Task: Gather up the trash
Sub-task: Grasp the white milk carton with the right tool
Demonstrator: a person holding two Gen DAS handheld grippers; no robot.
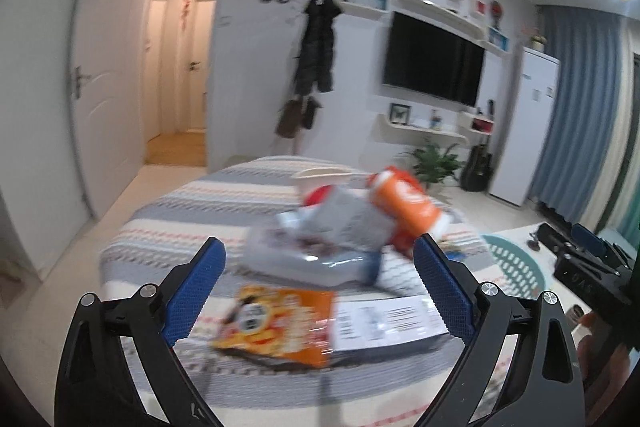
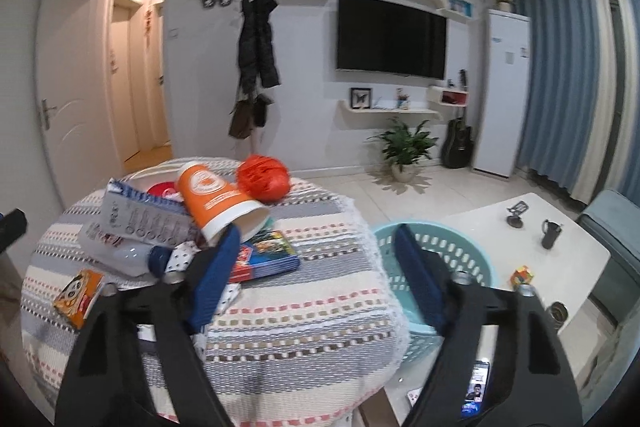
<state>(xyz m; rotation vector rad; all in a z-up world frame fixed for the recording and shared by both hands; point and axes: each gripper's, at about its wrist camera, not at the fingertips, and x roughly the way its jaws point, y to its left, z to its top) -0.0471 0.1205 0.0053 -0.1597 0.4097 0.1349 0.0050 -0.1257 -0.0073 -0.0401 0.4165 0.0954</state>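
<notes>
Trash pile on striped cloth-covered surface (image 2: 304, 311), clustered at its left-rear part.
Orange paper cup (image 2: 218, 201): lying on side atop pile, long axis diagonal, open mouth toward near right, base toward far left.
Orange snack packet (image 1: 280, 323): flat on surface, nearest left gripper (image 1: 320, 287), between its tips.
Left gripper: jaws wide apart, nothing held.
Right gripper (image 2: 316, 259): jaws spread, nothing held.
Teal basket (image 2: 456, 255): just beside surface, right side.
</notes>
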